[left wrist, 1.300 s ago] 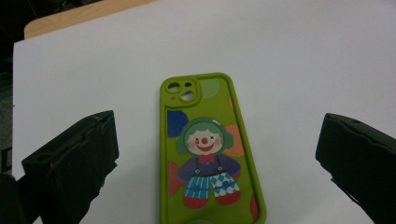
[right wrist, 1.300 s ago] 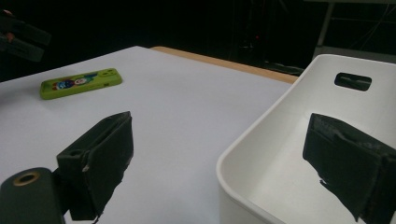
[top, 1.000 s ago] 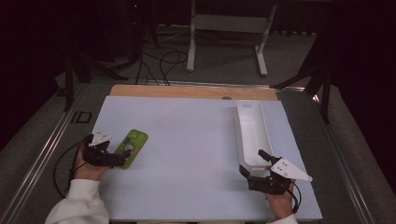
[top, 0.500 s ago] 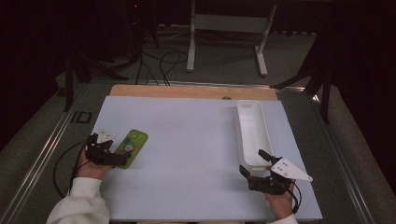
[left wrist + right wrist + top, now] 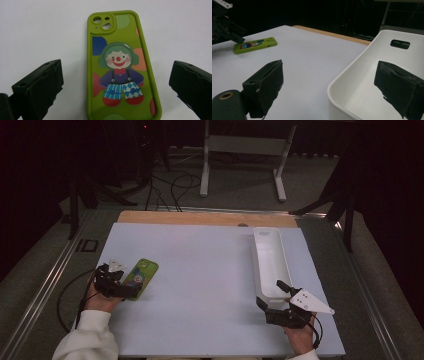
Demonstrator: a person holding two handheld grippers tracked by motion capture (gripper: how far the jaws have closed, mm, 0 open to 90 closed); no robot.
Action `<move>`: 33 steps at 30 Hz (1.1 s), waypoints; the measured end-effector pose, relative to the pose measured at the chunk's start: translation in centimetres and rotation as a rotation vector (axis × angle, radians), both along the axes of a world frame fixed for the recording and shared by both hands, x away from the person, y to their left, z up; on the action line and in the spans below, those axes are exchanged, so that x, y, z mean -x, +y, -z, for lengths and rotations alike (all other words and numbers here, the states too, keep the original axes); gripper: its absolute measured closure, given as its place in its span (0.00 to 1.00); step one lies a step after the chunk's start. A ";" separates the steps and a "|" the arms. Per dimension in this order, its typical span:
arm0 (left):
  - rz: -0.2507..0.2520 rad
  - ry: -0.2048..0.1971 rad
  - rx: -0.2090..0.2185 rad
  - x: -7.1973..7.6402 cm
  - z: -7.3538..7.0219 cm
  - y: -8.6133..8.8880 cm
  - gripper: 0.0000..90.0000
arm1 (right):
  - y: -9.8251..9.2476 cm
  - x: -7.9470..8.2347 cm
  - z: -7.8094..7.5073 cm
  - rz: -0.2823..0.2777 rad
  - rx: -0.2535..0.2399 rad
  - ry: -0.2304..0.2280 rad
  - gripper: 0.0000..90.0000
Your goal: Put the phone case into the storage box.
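I had the white worktop [image 5: 210, 285] before me, with the long white bin [image 5: 269, 262] standing along its right side and the green phone case [image 5: 140, 277] lying flat near the left edge, well apart from the bin. The case lay printed side up, its clown picture and camera cut-out plain in the left gripper view [image 5: 120, 70].

My left tool [image 5: 126, 291] sat at the near end of the case, jaws spread wide with one on each side of it and neither touching. My right tool [image 5: 271, 301] waited at the near end of the bin, jaws likewise spread and holding nothing, one of them over the rim in the right gripper view.

I judged the step in hand to be the pick-up of the case. To do it well I meant to lower the left tool until both jaws reached the worktop, keep the case centred between them, and close across its narrow width. The case looked soft and thin, so a squeeze too hard could bow it, and a grip too near the end could let it droop.
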State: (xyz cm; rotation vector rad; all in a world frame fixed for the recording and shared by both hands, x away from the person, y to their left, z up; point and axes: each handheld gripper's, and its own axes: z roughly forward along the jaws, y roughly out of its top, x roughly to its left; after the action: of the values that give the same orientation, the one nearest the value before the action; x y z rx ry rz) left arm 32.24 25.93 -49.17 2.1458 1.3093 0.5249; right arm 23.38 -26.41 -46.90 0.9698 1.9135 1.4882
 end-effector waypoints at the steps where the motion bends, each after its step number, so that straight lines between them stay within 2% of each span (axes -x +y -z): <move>1: -0.007 0.001 -0.010 0.0 0.1 -0.1 0.00 | 0.0 0.0 0.0 0.000 0.001 0.000 0.10; 10: -0.010 0.013 -0.009 -0.1 0.3 -0.1 0.01 | 0.0 0.0 0.0 0.000 0.001 -0.002 0.10; 14: -0.013 0.037 -0.020 -0.3 0.5 -0.3 0.01 | 0.0 0.0 0.0 0.003 0.001 -0.001 0.10; 26: -0.013 0.061 -0.022 -0.4 0.9 -0.4 0.02 | 0.0 0.0 0.0 0.003 0.000 -0.001 0.10; 33: -0.025 0.081 -0.040 -0.6 1.2 -0.6 0.03 | 0.0 0.0 0.0 0.005 0.001 -0.001 0.10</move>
State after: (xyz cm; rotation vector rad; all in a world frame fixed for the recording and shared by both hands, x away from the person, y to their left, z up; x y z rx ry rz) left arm 32.82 25.36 -50.35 2.2068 1.3825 0.4824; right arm 23.42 -26.38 -46.91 0.9723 1.9098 1.4847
